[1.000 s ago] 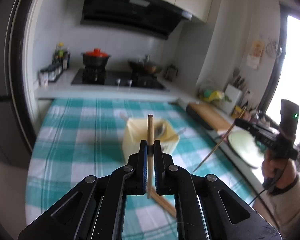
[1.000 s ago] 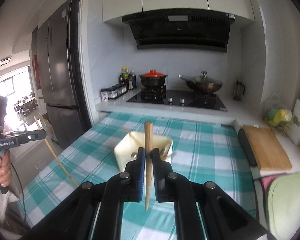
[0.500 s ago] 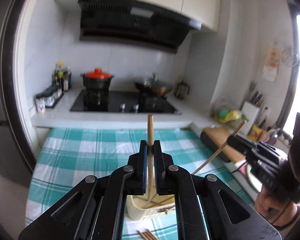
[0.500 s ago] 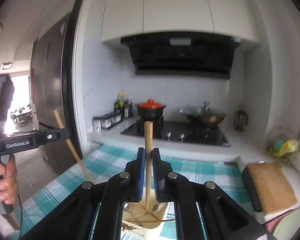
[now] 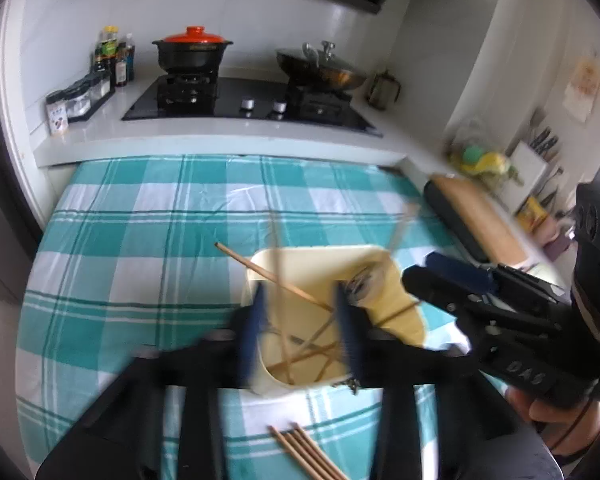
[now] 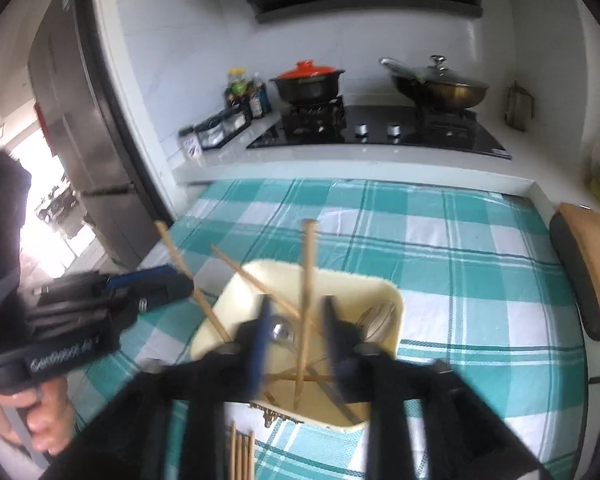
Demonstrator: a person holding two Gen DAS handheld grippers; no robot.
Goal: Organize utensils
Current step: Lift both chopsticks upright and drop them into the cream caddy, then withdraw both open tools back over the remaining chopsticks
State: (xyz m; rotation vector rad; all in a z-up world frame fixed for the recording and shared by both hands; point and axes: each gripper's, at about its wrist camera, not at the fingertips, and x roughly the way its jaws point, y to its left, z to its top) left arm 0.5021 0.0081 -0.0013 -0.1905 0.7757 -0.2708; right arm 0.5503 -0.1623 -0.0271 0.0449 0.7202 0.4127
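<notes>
Both hand-held grippers opening — left hand-held gripper, right hand-held gripper — chopsticks above bin.

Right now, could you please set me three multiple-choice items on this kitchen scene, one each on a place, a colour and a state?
1. Where does the cream square plastic utensil holder stand?
A. on the stove
B. on the teal checked tablecloth
C. on the wooden board

2. What colour is the lid of the black pot?
A. red
B. green
C. white

3. How do the right gripper jaws stand?
A. clamped on a spoon
B. apart around a wooden chopstick
C. out of view

Answers: 1 B, cloth surrounds it; 2 A, red lid at the stove; 3 B, the jaws are opening, with gaps beside the stick.
</notes>
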